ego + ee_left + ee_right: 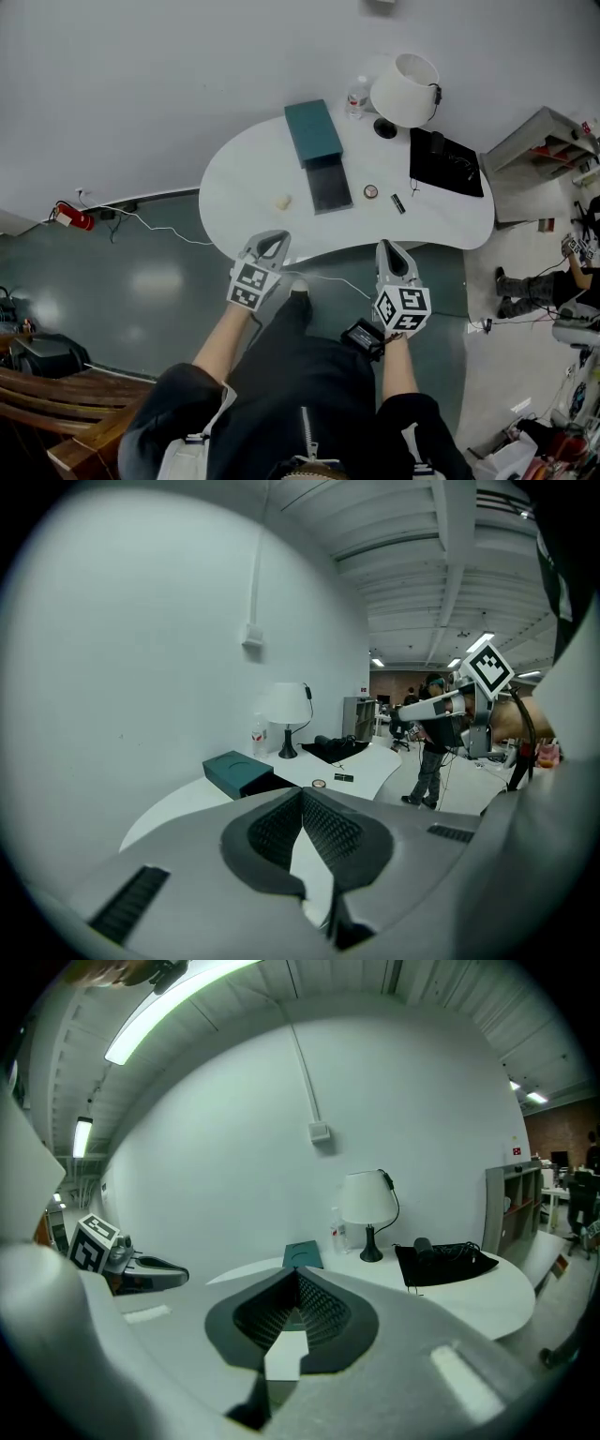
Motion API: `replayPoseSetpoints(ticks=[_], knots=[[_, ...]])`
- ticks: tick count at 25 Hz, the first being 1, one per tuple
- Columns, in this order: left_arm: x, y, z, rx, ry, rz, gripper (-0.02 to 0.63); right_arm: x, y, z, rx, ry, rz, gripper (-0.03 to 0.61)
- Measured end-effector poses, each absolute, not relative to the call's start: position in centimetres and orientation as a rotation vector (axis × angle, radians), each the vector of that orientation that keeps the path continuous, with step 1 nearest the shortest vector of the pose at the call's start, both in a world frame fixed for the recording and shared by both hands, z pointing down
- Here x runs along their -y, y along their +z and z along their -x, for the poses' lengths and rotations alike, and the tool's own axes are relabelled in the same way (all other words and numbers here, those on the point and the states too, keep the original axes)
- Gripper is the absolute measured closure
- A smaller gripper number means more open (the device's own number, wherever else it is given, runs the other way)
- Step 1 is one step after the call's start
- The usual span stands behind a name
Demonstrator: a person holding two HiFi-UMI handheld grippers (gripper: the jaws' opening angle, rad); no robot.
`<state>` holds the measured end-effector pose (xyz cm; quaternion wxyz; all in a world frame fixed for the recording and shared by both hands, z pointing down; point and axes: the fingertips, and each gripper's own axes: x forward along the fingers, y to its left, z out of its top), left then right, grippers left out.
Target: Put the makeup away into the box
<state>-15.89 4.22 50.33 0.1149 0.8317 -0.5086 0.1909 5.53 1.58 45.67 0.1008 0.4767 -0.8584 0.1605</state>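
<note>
A teal box [314,131] lies on the white table [234,187], with its dark drawer [329,186] pulled out toward me. Beside the drawer rest a cream sponge [283,201], a small round compact [371,191] and a short black stick [397,203]. My left gripper [272,241] hovers at the table's near edge, shut and empty. My right gripper [392,248] hangs level with it, also shut with nothing between its pads. The left gripper view shows the box [236,771], the compact [319,783] and the right gripper [403,712]. From the right gripper view I see the box [302,1254] end-on.
A white lamp [405,89], a water bottle [355,97] and a black bag [444,163] occupy the table's far right. Cables and a red object [73,217] lie on the floor at left. A person [534,286] stands at right, near a grey shelf unit [548,141].
</note>
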Motion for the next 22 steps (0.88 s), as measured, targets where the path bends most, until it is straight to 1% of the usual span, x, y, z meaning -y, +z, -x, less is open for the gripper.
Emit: replayPoseSetpoints(ticks=[9, 22], knots=[[2.6, 51.4, 19.3, 1.443, 0.581, -2.456, 0.600, 5.1, 45.9, -2.1, 2.508, 0.479, -1.451, 0.572], [5.7, 53.1, 20.2, 1.467, 0.607, -2.398, 0.600, 8.6, 46.5, -1.3, 2.507, 0.489, -1.416, 0.572]])
